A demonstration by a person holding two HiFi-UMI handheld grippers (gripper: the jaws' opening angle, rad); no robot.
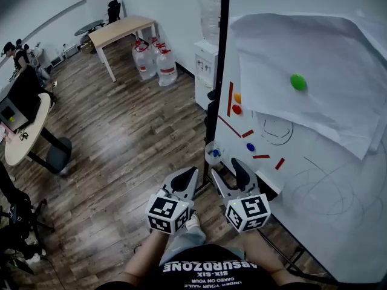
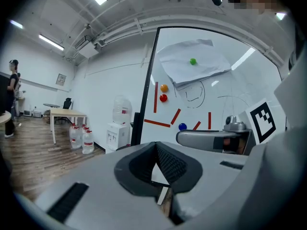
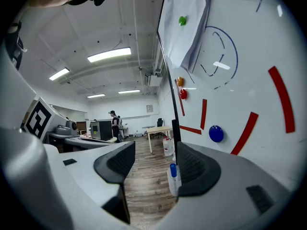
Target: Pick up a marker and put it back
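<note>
Step judged: the reach for the pick, nothing gripped yet. Left gripper [image 2: 157, 148]: jaws closed tip to tip, nothing between them, so keep it parked low and left, out of the reach path. Target: the marker [image 3: 173, 169], blue cap up, standing in a clear cup [image 1: 208, 150] fixed at the left edge of the whiteboard [image 1: 314, 180], just far of your right gripper [image 3: 154, 159]. That gripper's jaws stand wide apart and empty; its own view shows the marker against the inner face of the right-hand jaw, not centred in the gap. Shift the gripper right until the cap sits mid-gap, then advance and close on the barrel above the cup rim. Gripping the cup wall along with the marker looks like the main risk, and the black board frame beside it leaves little room on that side. Lift straight up along the marker's axis so it clears the rim without dragging the cup. Pose: you hold both grippers low, close to your torso and side by side, marker cubes toward you, jaws pointing away and up toward the board's lower left corner. The right one is the nearer to the cup.
</note>
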